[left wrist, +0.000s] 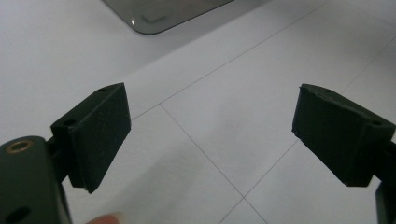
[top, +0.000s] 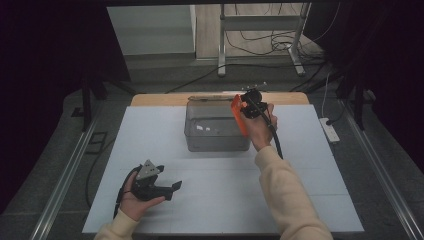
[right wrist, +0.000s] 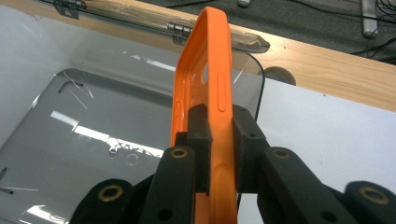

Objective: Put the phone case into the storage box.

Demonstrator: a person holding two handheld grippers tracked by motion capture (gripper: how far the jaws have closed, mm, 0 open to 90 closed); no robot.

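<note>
An orange phone case [right wrist: 205, 88] is clamped edge-on between the pads of the right tongs [right wrist: 219, 140], above the right rim of a clear plastic box [top: 216, 134]. The left tongs [left wrist: 210, 135] are held wide open and empty over the white-covered desk [top: 225, 200], well apart from the box. Beyond the desk's wooden far edge [right wrist: 327, 65], a grey floor with cables [top: 260, 45] is seen between dark curtains [top: 45, 75].

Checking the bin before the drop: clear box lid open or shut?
Open. The clear box has its hinged lid swung back, and its bare floor shows below the orange phone case.
</note>
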